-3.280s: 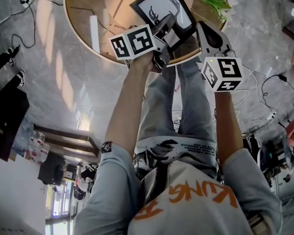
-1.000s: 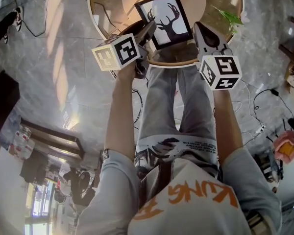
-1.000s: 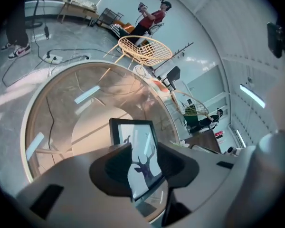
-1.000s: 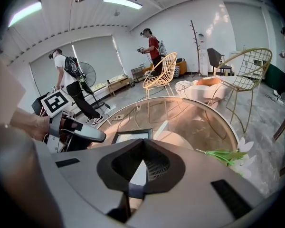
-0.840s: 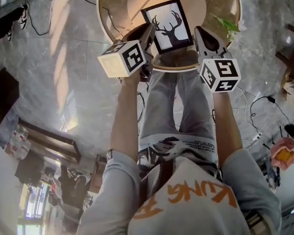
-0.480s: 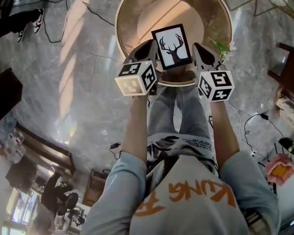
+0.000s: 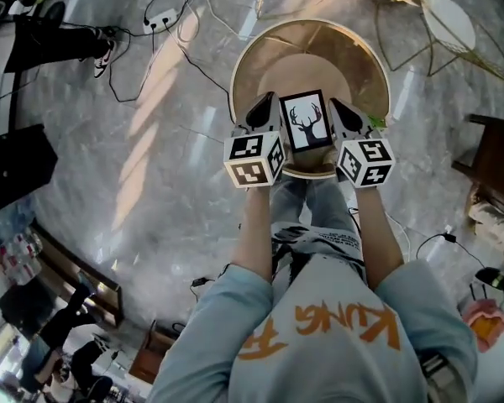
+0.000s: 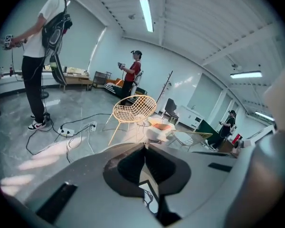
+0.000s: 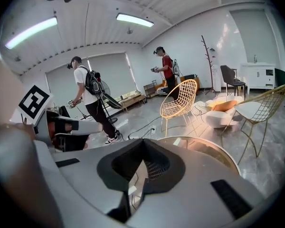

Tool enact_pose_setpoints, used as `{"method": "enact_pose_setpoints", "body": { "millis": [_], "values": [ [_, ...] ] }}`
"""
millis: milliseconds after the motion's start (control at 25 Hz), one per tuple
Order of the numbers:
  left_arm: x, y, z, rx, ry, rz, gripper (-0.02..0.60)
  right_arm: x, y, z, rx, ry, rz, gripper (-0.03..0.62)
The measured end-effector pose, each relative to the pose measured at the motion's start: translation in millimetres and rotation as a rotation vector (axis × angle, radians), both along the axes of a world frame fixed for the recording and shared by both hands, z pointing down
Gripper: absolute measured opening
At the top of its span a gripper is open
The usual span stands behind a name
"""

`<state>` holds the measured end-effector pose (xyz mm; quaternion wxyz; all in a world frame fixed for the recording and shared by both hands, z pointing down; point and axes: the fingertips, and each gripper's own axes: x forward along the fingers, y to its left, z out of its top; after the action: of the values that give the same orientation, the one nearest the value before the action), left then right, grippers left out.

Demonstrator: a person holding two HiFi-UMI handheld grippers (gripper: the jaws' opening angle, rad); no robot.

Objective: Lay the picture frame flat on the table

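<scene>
The black picture frame (image 7: 307, 122) with a deer silhouette lies flat, face up, near the front edge of the round wooden table (image 7: 260, 53). My left gripper (image 7: 263, 106) hangs just left of the frame, jaws shut and holding nothing. My right gripper (image 7: 337, 107) hangs just right of it, also shut and empty. In the left gripper view the shut jaw tips (image 8: 145, 146) meet, and a bit of white print shows through the gap below them. In the right gripper view the tips (image 9: 143, 144) meet in front of the table (image 9: 206, 151).
Green leaves (image 7: 378, 122) lie at the table's right edge. Cables and a power strip (image 7: 164, 19) trail on the marble floor to the left. A wire chair (image 7: 449, 19) stands beyond the table, dark furniture (image 7: 496, 158) to the right. People stand across the room (image 9: 90, 94).
The left gripper was at the tilted frame's left edge; the frame now lies flat. The left gripper has come off it and both sit beside it. The head view has pulled back.
</scene>
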<state>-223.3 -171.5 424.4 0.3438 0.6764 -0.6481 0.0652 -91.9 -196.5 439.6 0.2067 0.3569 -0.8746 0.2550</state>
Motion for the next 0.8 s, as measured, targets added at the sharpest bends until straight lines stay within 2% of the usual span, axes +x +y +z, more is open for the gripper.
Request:
{"method": "enact_pose_setpoints", "body": {
  "millis": [160,400,560,800],
  "values": [
    [-21,10,-47,0.036,-0.099,-0.049,0.021,-4,0,-39,0.032,-0.011,0.011,-0.005],
    [-43,3,-119,0.157,-0.194,-0.094,0.021,-8,-17,-106,0.137,-0.05,0.02,-0.003],
    [-46,-7,-171,0.248,-0.242,-0.105,0.021,-11,-33,-168,0.247,-0.086,0.043,-0.003],
    [-41,-20,-241,0.383,-0.325,-0.092,0.021,-7,-34,-238,0.437,-0.055,0.021,-0.003]
  ]
}}
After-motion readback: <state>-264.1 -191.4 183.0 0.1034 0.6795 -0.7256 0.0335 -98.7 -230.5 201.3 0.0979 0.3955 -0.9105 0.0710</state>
